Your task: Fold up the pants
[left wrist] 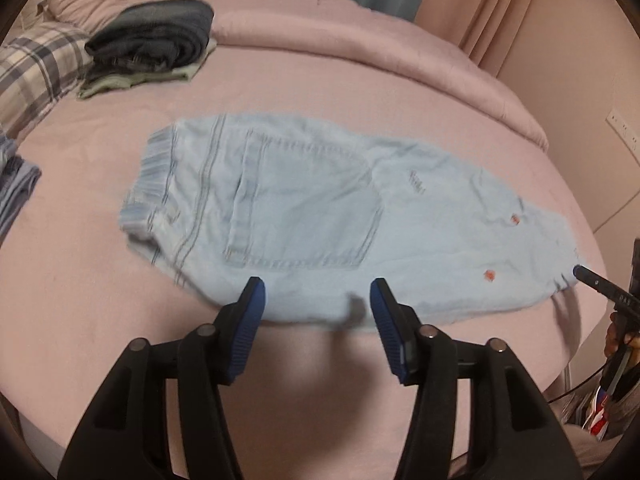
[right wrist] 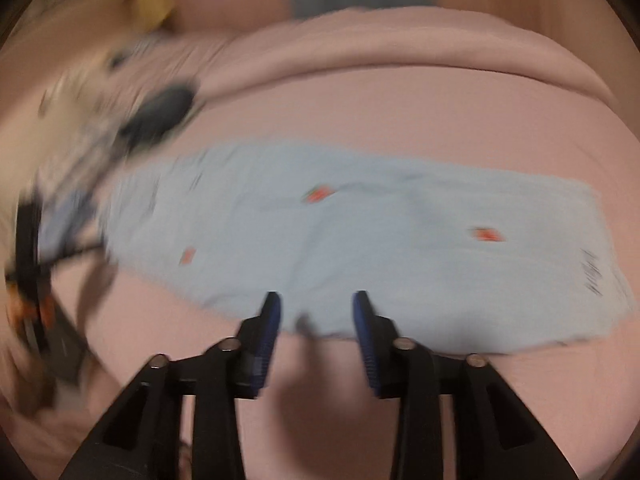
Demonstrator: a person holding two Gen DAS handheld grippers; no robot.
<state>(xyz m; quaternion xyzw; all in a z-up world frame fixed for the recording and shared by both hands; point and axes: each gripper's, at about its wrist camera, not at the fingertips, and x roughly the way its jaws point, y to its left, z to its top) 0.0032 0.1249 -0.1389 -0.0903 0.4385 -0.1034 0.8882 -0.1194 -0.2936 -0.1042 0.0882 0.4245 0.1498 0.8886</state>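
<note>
Pants (left wrist: pixel 320 220) of pale blue denim lie flat on the pink bed (left wrist: pixel 100 300), stretched sideways across it, the elastic waistband toward the left of the left wrist view and the leg ends toward the right, with small orange marks scattered over the cloth. A large back pocket faces up near the waistband. The left gripper (left wrist: pixel 318 296) hangs over the near edge of the pants with its jaws spread apart, blue pads on either side of a strip of denim but not pressing on it. The right gripper (right wrist: pixel 316 308) stands likewise at the near edge of the leg part, jaws parted and nothing clamped between them; that view is blurred, so fine detail of the cloth there cannot be read. In the left wrist view one blue tip of the right gripper shows at the far right, just beside the hem of the leg. No container is in sight; the nearest thing to a store is a stack of folded clothes (left wrist: pixel 152 44), dark denim on top of a light green piece, well apart from the pants near the plaid pillow (left wrist: pixel 36 72) at the upper left. A rumpled pink duvet (left wrist: pixel 360 40) runs along the far side of the bed.
</note>
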